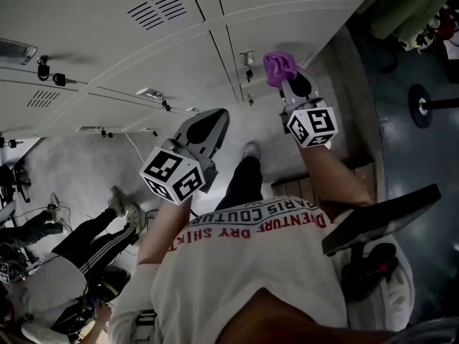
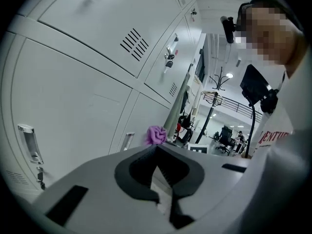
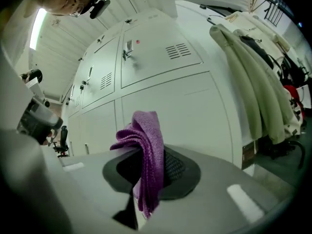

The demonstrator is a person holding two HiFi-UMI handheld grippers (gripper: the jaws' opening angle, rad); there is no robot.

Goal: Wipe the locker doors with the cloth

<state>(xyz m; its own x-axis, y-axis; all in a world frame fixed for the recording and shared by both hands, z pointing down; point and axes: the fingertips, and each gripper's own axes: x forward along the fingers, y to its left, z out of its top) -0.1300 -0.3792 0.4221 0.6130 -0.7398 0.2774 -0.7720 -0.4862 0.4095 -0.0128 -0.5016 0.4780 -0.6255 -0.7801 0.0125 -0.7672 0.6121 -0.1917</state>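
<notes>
The purple cloth [image 3: 147, 150] is clenched in the right gripper [image 3: 142, 177]. Its jaws are pressed onto the fabric, so a bunch of folds stands above the tips and a loose tail hangs down in front of them. From the head view, the cloth [image 1: 279, 66] sits at the very front of the right gripper [image 1: 292, 83], close to a pale locker door [image 1: 287, 31] and just beside a latch [image 1: 247, 57]. No view settles whether the cloth touches the metal.

The left gripper [image 2: 158, 174] has its jaws drawn together with nothing between them. It is held to the left of the right gripper and further back from the lockers [image 1: 107, 27]. Beyond its tips the cloth [image 2: 155, 134] shows as a small purple bundle.

Ahead of both grippers run the locker doors [image 3: 165, 106], grey-white, with louvred vents [image 3: 176, 49] and handles. To the right of the right gripper, light-coloured coats [image 3: 258, 82] hang past the end of the row.

Below the left gripper [image 1: 210, 126] in the head view, another person's legs [image 1: 97, 233] in dark striped trousers stretch across the floor.
</notes>
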